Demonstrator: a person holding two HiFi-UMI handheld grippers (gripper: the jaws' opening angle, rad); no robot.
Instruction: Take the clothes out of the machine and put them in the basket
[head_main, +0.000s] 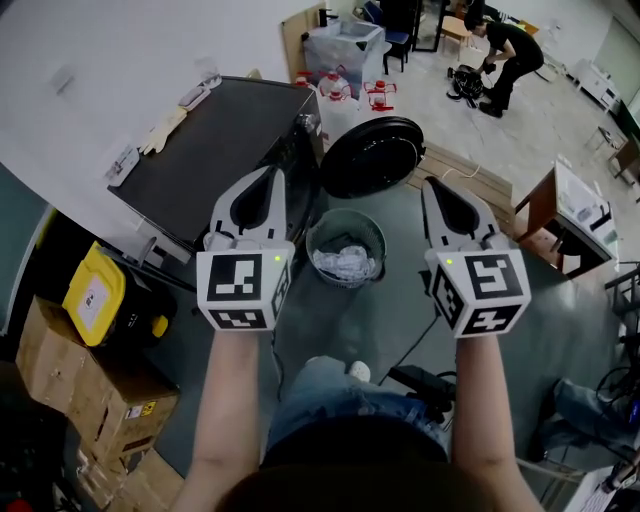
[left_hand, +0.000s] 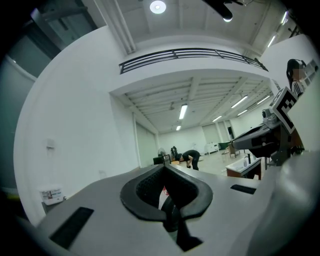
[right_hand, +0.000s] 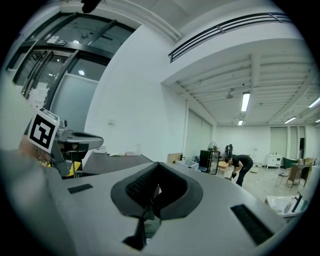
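In the head view a round grey basket (head_main: 345, 232) stands on the floor between my two grippers, with pale crumpled clothes (head_main: 343, 263) in it. Behind it is the black washing machine (head_main: 225, 150), its round door (head_main: 373, 155) swung open to the right. My left gripper (head_main: 272, 174) is held up to the left of the basket, jaws together, nothing in them. My right gripper (head_main: 431, 186) is at the same height on the right, also shut and empty. Both gripper views look level across the room over closed jaws: left gripper (left_hand: 164, 166), right gripper (right_hand: 157, 165).
A yellow container (head_main: 96, 296) and cardboard boxes (head_main: 85, 385) sit at the left. Detergent bottles (head_main: 340, 90) stand behind the machine. A wooden table (head_main: 565, 212) is at the right, cables (head_main: 425, 380) lie by my feet, and a person (head_main: 506, 50) bends over far back.
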